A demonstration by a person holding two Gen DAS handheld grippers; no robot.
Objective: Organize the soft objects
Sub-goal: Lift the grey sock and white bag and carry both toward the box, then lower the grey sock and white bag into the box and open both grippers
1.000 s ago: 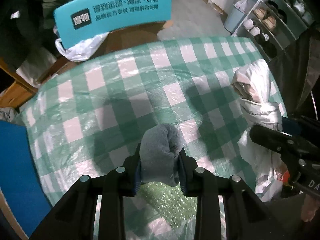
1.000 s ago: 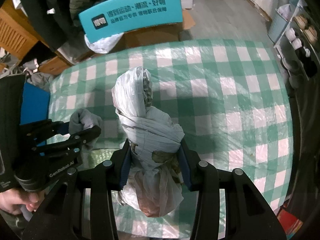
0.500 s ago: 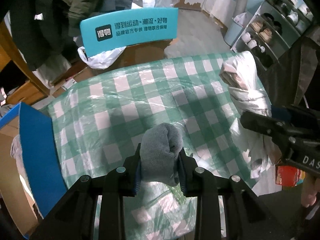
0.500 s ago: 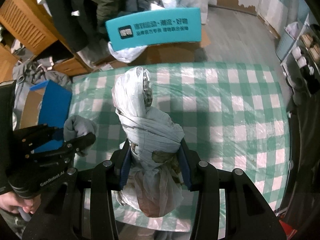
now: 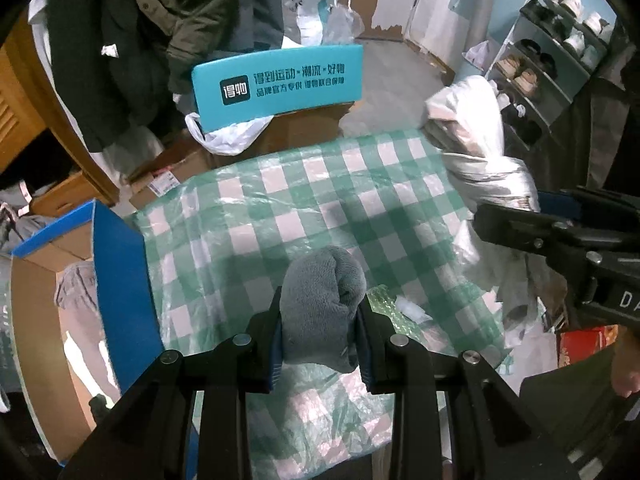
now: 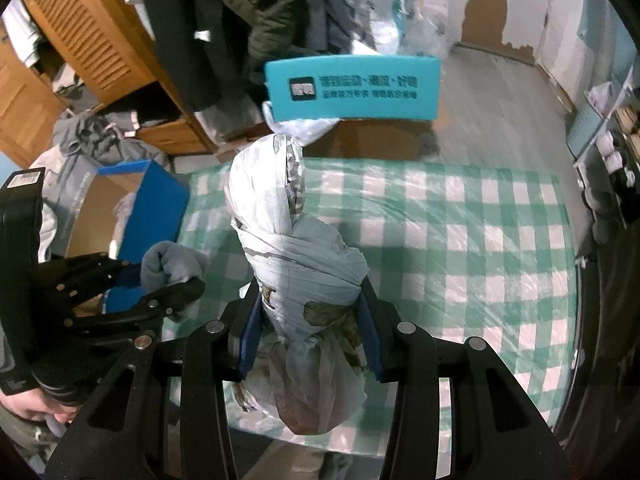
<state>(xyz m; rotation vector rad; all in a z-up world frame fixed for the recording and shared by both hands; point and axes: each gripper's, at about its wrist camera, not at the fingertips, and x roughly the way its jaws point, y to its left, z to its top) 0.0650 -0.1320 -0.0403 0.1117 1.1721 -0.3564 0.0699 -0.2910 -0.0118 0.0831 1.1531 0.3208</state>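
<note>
My left gripper [image 5: 320, 316] is shut on a rolled grey sock [image 5: 322, 296] and holds it high above the green checked table [image 5: 320, 200]. The sock also shows in the right wrist view [image 6: 170, 266], at the left. My right gripper [image 6: 308, 320] is shut on a knotted white plastic bag [image 6: 292, 248] with soft things inside, also lifted above the table. That bag shows at the right of the left wrist view [image 5: 480, 160].
An open cardboard box with blue flaps [image 5: 116, 280] stands left of the table, with grey cloth inside. A teal chair back [image 5: 276, 80] stands behind the table. A shoe rack [image 5: 560, 60] is at the right, and clothes and a wooden cabinet [image 6: 80, 40] at the left.
Both grippers have risen away from the table with their loads still held. The table looks smaller and the box at the left has come into view.
</note>
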